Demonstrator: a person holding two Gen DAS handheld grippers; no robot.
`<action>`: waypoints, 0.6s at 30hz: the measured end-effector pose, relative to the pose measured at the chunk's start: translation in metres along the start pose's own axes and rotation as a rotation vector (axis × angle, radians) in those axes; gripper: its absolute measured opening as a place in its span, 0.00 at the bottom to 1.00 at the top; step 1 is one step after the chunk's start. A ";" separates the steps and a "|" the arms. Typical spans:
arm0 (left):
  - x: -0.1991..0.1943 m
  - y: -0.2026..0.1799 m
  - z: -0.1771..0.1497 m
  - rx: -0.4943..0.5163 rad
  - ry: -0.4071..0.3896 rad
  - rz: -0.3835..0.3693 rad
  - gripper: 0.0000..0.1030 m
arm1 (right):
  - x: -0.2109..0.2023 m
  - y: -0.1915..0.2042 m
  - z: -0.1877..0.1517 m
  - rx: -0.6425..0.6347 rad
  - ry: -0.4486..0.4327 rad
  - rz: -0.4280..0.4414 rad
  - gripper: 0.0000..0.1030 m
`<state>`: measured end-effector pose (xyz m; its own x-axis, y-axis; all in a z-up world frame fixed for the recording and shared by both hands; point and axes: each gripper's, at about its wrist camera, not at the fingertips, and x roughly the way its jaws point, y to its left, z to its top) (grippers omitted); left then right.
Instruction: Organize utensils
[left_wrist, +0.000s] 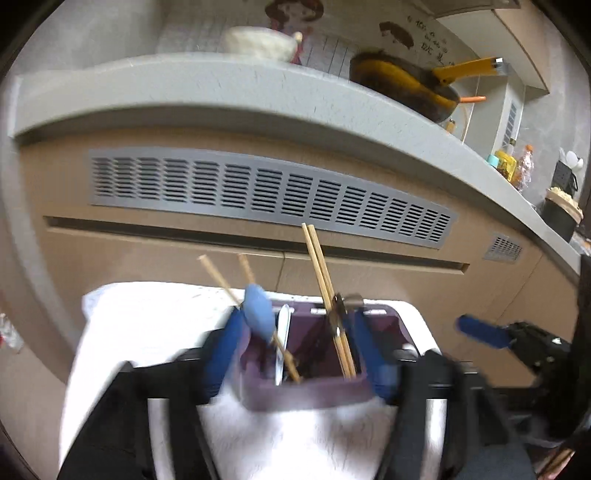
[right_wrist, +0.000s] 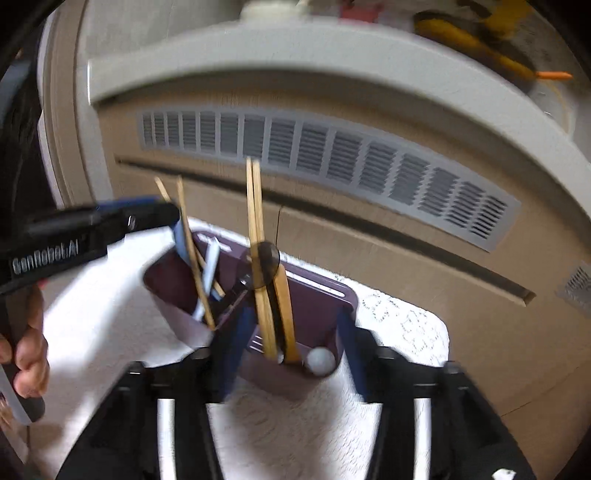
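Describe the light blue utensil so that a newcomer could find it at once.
Start at the white towel below the grey vent panel, where a purple holder stands. In its left compartment, the light blue utensil leans among wooden chopsticks. It alone has a broad rounded blue head.

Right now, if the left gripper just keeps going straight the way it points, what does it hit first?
Most likely the purple utensil holder, which sits between the left gripper's open fingers. The chopsticks standing in it come next. The blur makes depth uncertain.

Dim indoor light, heavy motion blur, overexposed white cloth (left_wrist: 147, 332), fisheye bending and dark corners.
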<state>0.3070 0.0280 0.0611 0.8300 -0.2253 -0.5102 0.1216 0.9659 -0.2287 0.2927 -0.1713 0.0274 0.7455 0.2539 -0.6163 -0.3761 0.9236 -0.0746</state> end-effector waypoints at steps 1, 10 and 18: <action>-0.016 -0.004 -0.008 0.019 -0.021 0.007 0.69 | -0.017 0.000 -0.006 0.027 -0.033 0.007 0.62; -0.112 -0.026 -0.097 0.145 -0.123 0.158 1.00 | -0.090 0.011 -0.081 0.239 -0.099 -0.019 0.90; -0.138 -0.035 -0.154 0.171 -0.073 0.174 1.00 | -0.119 0.032 -0.137 0.280 -0.090 -0.158 0.91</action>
<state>0.1047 0.0059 0.0115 0.8828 -0.0501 -0.4670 0.0589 0.9983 0.0041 0.1161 -0.2112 -0.0089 0.8329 0.1142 -0.5415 -0.0954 0.9935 0.0628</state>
